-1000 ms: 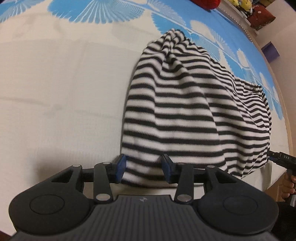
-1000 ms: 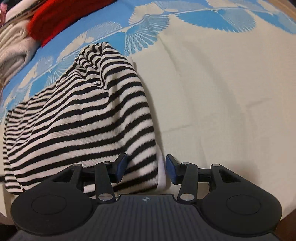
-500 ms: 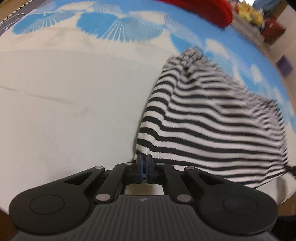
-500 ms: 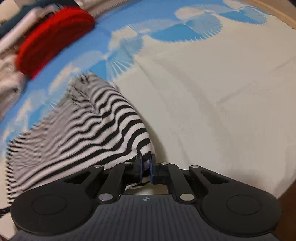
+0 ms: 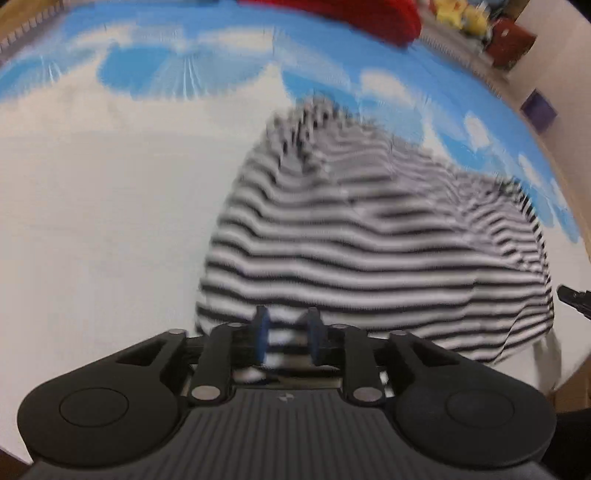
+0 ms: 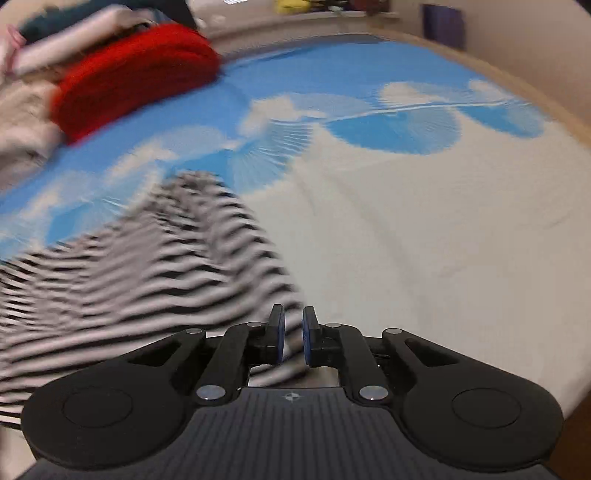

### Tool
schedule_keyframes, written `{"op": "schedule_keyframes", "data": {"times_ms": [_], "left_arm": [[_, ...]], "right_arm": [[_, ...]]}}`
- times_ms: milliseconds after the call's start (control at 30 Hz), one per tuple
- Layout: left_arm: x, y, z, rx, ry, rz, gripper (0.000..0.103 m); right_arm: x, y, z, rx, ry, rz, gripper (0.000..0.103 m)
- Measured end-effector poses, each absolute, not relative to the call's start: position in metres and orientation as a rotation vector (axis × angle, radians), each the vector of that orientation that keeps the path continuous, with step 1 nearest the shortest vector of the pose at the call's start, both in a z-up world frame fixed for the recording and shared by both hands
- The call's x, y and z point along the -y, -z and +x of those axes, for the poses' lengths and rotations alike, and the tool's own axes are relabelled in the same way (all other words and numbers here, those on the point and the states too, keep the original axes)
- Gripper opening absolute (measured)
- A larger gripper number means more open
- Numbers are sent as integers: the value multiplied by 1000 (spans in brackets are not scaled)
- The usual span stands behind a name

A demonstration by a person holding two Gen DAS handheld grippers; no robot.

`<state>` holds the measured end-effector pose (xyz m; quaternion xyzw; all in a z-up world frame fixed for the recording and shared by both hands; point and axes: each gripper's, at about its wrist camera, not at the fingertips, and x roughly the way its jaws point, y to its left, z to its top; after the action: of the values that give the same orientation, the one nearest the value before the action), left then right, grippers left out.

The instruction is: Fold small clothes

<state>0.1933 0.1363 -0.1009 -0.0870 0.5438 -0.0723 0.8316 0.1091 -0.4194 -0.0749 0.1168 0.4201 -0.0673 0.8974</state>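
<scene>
A black-and-white striped garment [image 5: 362, 254] lies bunched on a white and blue patterned cloth [image 5: 92, 221]; it also shows in the right wrist view [image 6: 140, 280]. Both views are motion-blurred. My left gripper [image 5: 286, 334] has its jaws parted, with the garment's near hem lying between them. My right gripper [image 6: 291, 338] has its jaws slightly parted, with the garment's near right corner between them. The right gripper's tip [image 5: 574, 297] shows at the right edge of the left wrist view.
A red knitted item [image 6: 136, 77] and a pile of pale clothes [image 6: 22, 122] lie at the far side of the cloth. The table's wooden edge [image 6: 524, 88] curves round the far right. Toys and boxes [image 5: 509, 33] stand beyond the table.
Both grippers shut on the garment's near hem half a second ago. Now both jaws have parted again, and the views have lifted and tilted back over the table.
</scene>
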Motion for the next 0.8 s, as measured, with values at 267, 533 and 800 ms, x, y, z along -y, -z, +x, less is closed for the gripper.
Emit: {"op": "schedule_keyframes", "data": {"times_ms": [267, 533, 800], "left_arm": [[-117, 89, 201, -1100, 81, -53, 34], [-72, 70, 204, -973, 153, 4, 34], [-33, 71, 218, -964, 255, -50, 34]], "right_arm": [[398, 101, 127, -1004, 148, 137, 25], [328, 74, 132, -783, -135, 71, 29], [288, 115, 162, -942, -110, 11, 32]]}}
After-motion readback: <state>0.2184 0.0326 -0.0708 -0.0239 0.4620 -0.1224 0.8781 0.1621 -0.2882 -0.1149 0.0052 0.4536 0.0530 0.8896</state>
